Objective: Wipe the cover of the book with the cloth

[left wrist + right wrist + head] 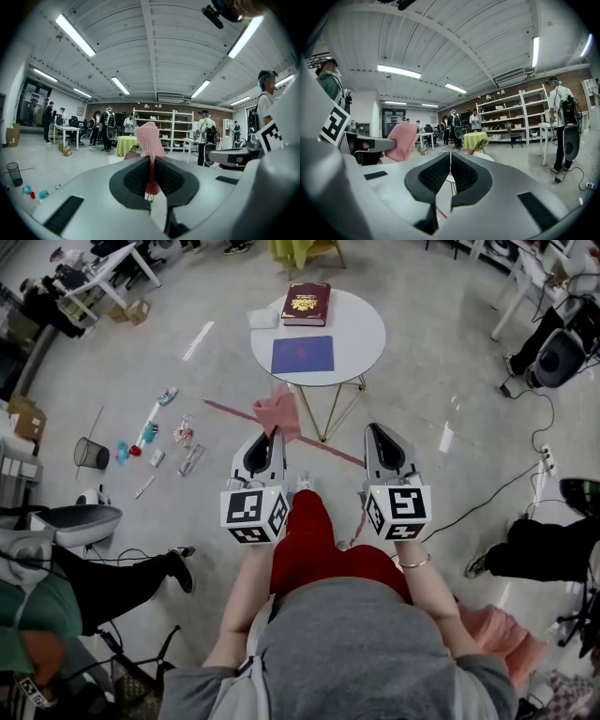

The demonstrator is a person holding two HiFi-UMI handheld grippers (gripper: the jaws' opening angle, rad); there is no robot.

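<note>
A dark red book [306, 304] lies at the far side of a round white table [366, 329], with a blue book [302, 354] nearer me. Both grippers hang in the air short of the table. My left gripper [275, 434] is shut on a pink cloth [281, 412]; in the left gripper view the cloth [149, 137] sticks up from between the pads. My right gripper [372, 428] is shut with nothing in it; the right gripper view shows its jaws [450, 157] pressed together. That view also catches the pink cloth [401, 140] off to the left.
A small white object [263, 317] lies at the table's left edge. On the floor to the left are a mesh bin [91, 454] and scattered bottles [150, 432]. Cables [539, 442] run on the right. People sit on both sides, and others stand by far shelves [164, 129].
</note>
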